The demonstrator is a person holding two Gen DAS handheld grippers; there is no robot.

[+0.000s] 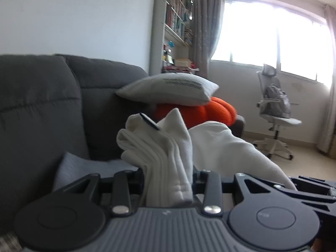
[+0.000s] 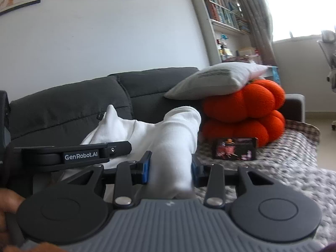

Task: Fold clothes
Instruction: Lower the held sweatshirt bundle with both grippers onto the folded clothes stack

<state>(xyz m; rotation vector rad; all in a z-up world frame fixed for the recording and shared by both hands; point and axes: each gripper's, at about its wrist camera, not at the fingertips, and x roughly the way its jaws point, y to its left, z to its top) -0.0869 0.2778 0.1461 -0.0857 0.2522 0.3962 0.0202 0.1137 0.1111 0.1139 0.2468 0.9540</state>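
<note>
A white garment [image 1: 159, 147] is bunched in thick folds between the jaws of my left gripper [image 1: 168, 174], which is shut on it. A dark tag sticks out near the top of the bunch. The cloth sags rightward to my right gripper [image 2: 171, 168], whose blue pads [image 2: 147, 168] press on another rolled part of the same white garment [image 2: 178, 138]. In the right wrist view the left gripper's body [image 2: 84, 153] shows side-on at the left, and the cloth hangs between the two. Both grippers are held above the sofa seat.
A dark grey sofa [image 1: 42, 105] lies ahead, with a white pillow [image 2: 216, 79] on stacked orange cushions [image 2: 243, 113] at its far end. A knitted checked blanket [image 2: 283, 159] bears a small dark box [image 2: 235, 148]. Bookshelf [image 1: 176, 21] and office chair [image 1: 275, 113] stand behind. A hand [image 2: 8, 205] grips the left tool.
</note>
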